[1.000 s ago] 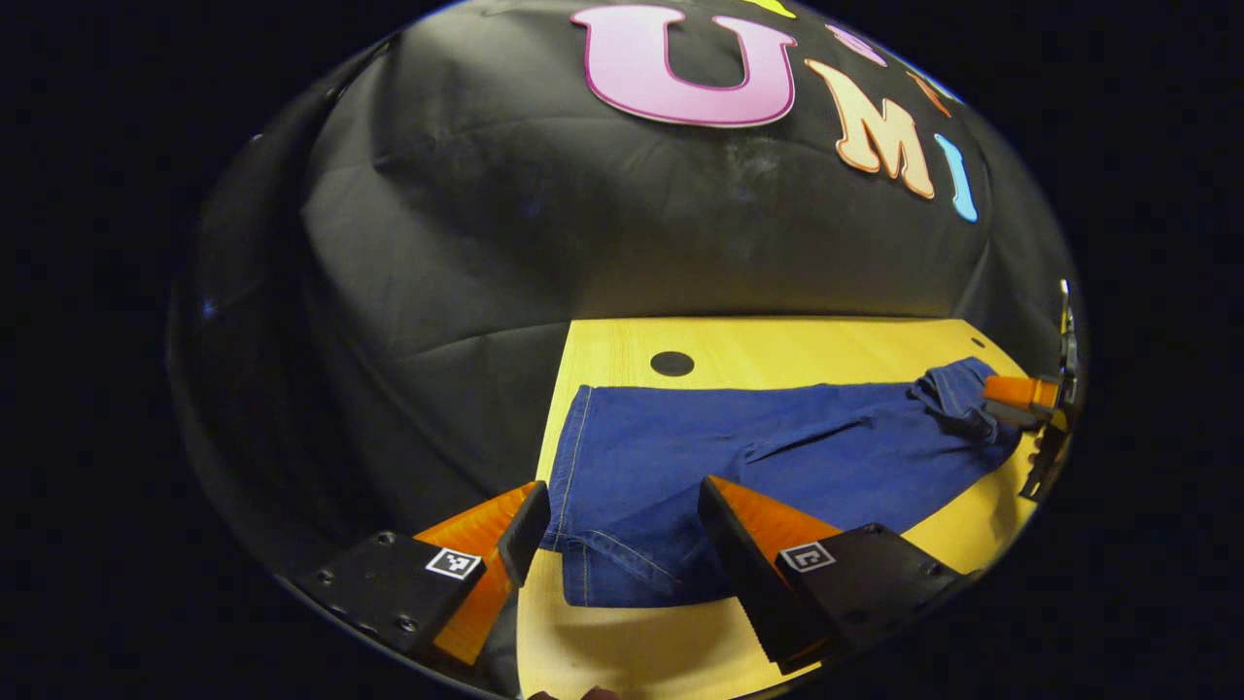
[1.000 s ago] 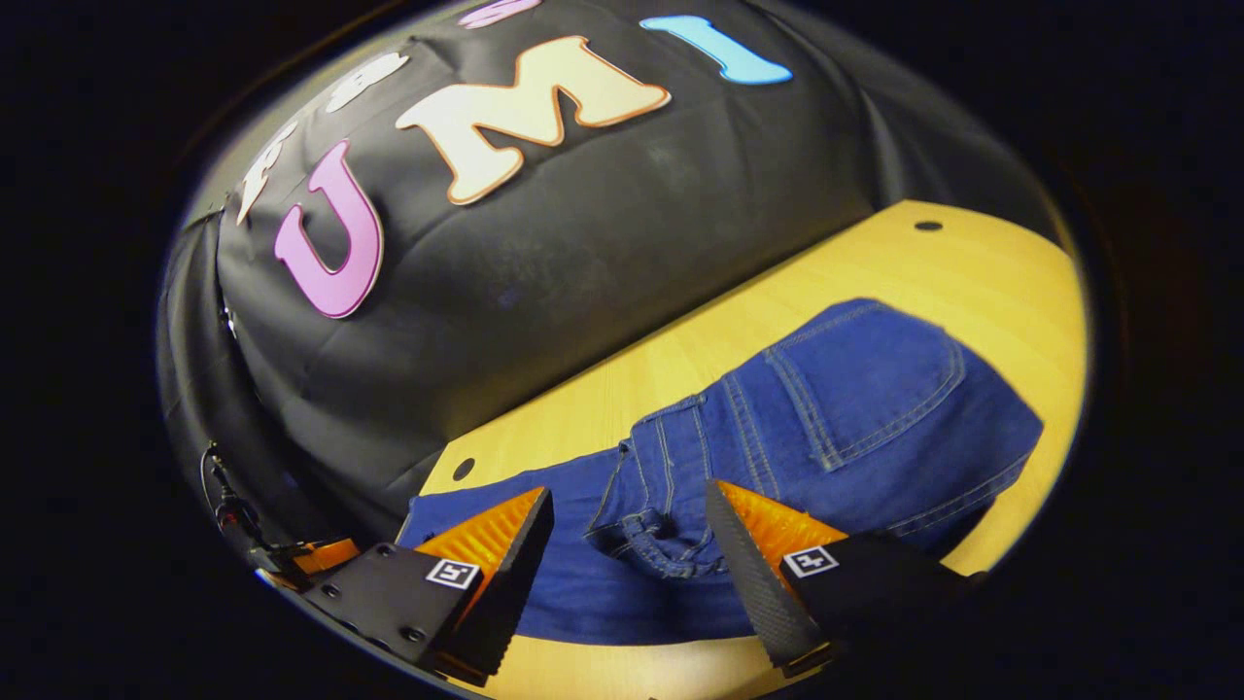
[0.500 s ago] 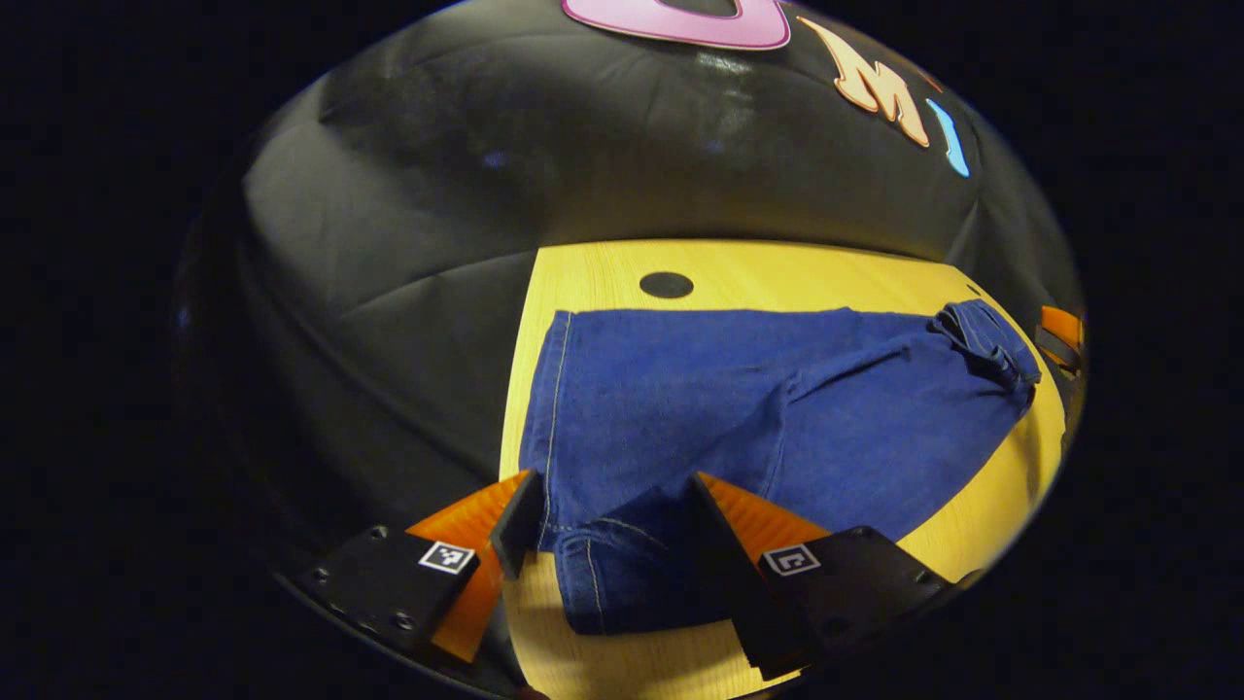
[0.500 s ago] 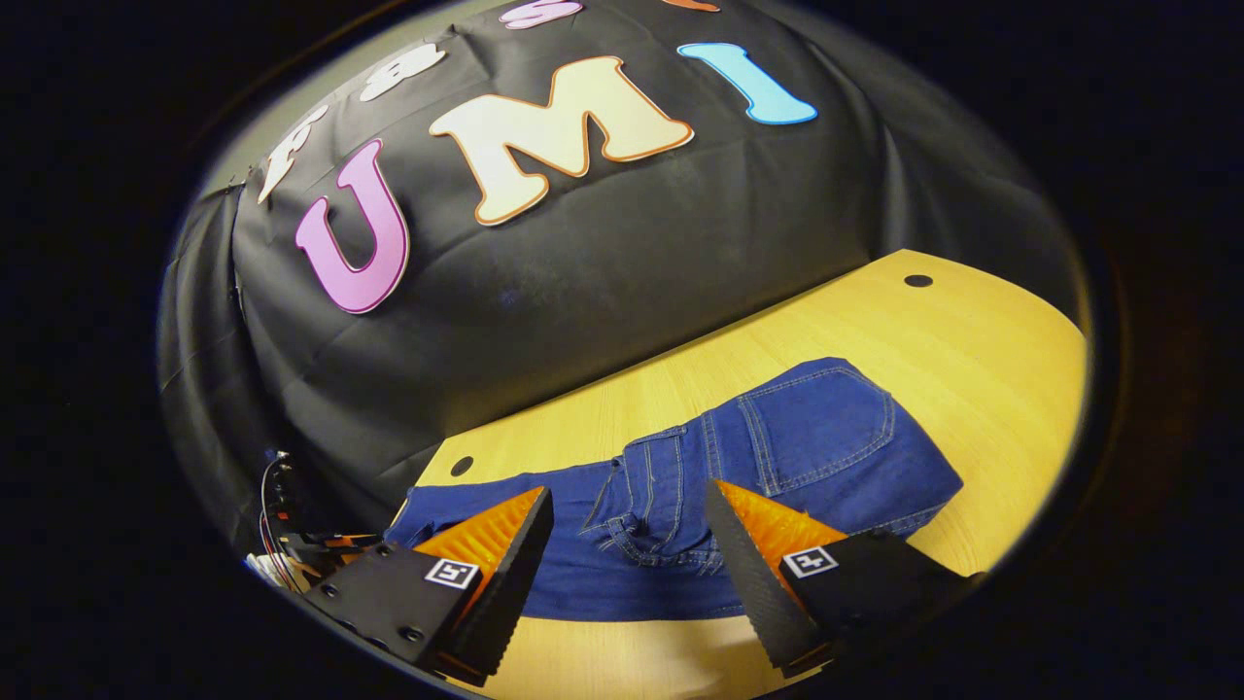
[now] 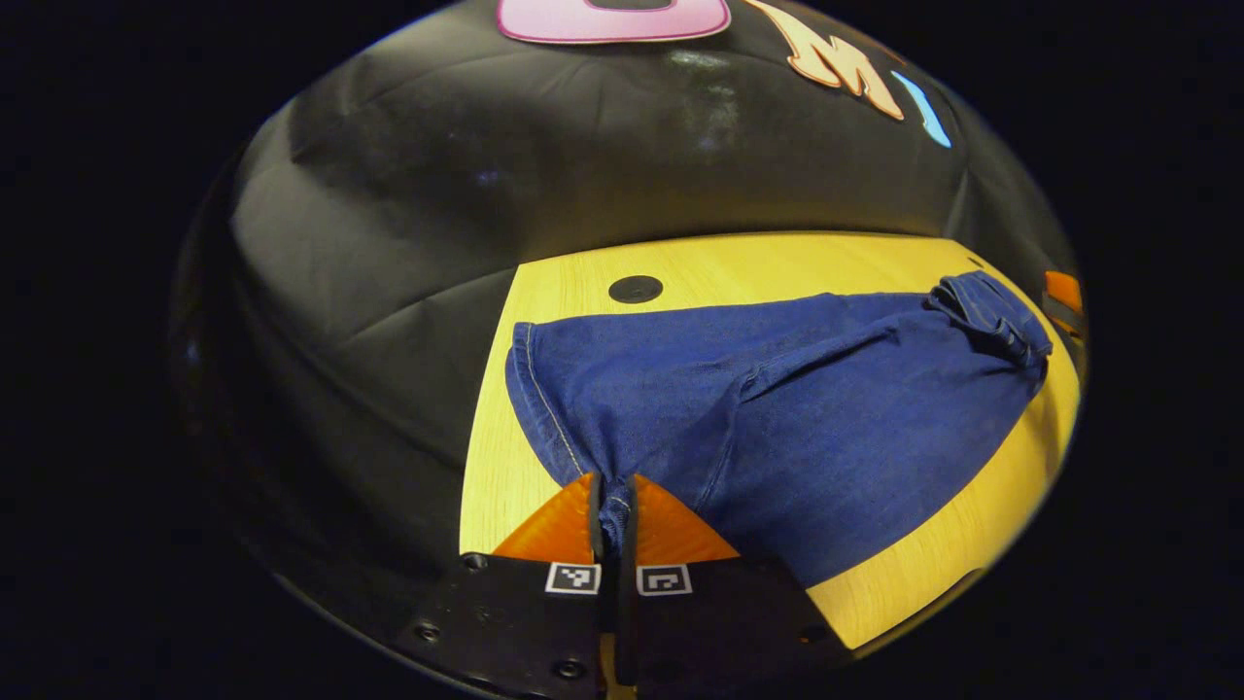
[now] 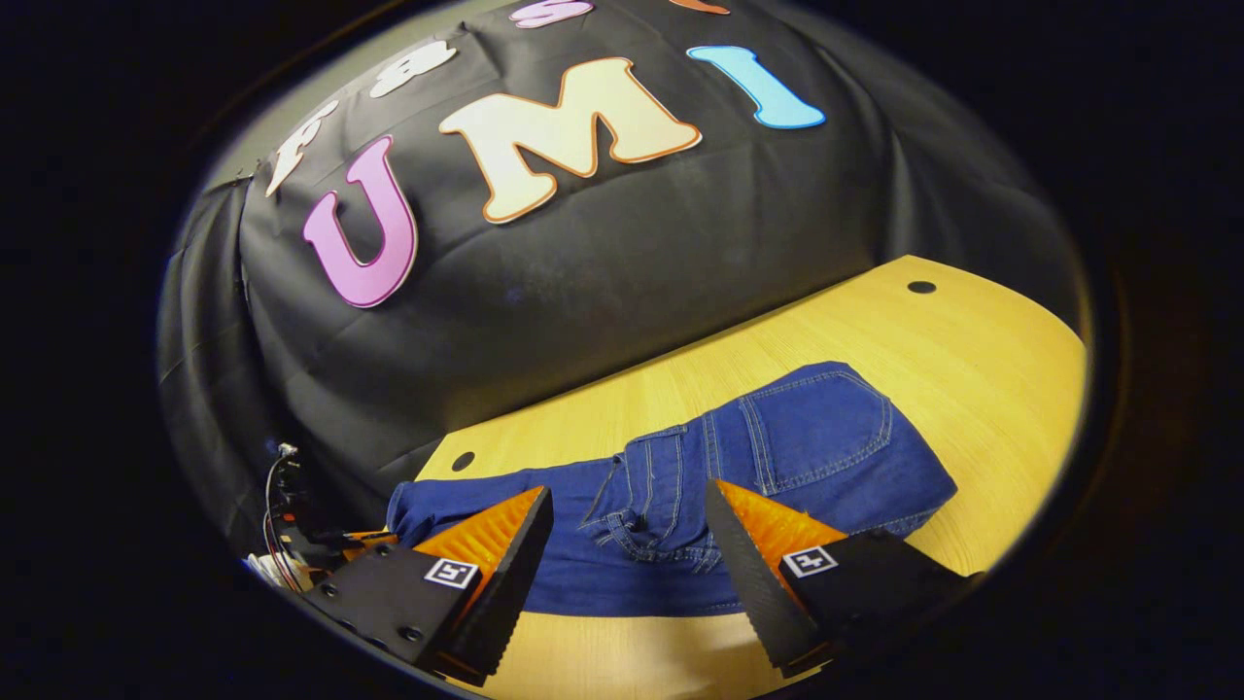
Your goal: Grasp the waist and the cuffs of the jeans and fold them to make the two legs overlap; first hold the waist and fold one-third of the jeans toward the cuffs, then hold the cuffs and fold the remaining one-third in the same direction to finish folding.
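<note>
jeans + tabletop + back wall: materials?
Jeans: blue denim, matte, with contrast stitched seams and a patch pocket. Tabletop: pale wood or wood-look laminate; faint grain lines, smooth, slightly glossy; which, I can't tell. Back wall: black cloth, creased, with a dull sheen.

One pair of jeans [image 5: 777, 408], one table [image 6: 972, 350], two grippers [image 5: 614, 506] [image 6: 627, 544].

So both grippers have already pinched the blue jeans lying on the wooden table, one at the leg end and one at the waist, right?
Not quite: only one has. In the left gripper view, the left gripper is shut on the jeans at the leg end. In the right gripper view, the right gripper is open, its fingers apart over the waist. The jeans do lie on the wooden table.
</note>
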A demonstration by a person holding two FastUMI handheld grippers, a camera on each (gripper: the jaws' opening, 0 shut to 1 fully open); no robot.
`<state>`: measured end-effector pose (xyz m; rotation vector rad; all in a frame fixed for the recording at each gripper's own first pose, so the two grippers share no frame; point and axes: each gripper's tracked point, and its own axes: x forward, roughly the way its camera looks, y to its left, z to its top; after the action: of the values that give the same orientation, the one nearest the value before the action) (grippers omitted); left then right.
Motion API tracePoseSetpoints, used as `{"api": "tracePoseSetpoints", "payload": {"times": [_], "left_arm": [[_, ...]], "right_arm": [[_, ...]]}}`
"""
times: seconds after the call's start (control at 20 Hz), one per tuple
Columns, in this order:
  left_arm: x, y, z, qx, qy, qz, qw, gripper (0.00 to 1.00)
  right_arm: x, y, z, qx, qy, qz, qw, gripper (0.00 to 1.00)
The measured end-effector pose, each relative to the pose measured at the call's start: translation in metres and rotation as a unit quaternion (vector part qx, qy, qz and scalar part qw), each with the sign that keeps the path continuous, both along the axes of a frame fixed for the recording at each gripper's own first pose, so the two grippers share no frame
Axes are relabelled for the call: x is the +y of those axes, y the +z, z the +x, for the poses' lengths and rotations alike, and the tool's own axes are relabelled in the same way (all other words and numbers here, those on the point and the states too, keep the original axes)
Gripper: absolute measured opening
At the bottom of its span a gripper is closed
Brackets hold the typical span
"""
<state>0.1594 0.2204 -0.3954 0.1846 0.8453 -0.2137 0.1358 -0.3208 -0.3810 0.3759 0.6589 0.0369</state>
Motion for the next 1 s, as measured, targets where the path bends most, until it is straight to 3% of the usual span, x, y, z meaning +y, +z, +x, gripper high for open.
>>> {"api": "tracePoseSetpoints", "payload": {"times": [0.25,0.5,1.0], "left_arm": [[-0.027,0.055,0.007,-0.022,0.034,-0.074,0.996,0.00],[-0.062,0.117,0.006,-0.056,0.013,-0.081,0.995,0.00],[-0.208,0.182,0.018,-0.090,-0.014,-0.112,0.990,0.00]], "right_arm": [[-0.013,0.031,0.002,-0.022,0.001,0.013,1.000,0.97],[-0.041,0.063,-0.001,-0.039,0.014,0.014,0.999,0.97],[-0.115,0.106,-0.012,-0.057,0.028,0.018,0.998,0.97]]}}
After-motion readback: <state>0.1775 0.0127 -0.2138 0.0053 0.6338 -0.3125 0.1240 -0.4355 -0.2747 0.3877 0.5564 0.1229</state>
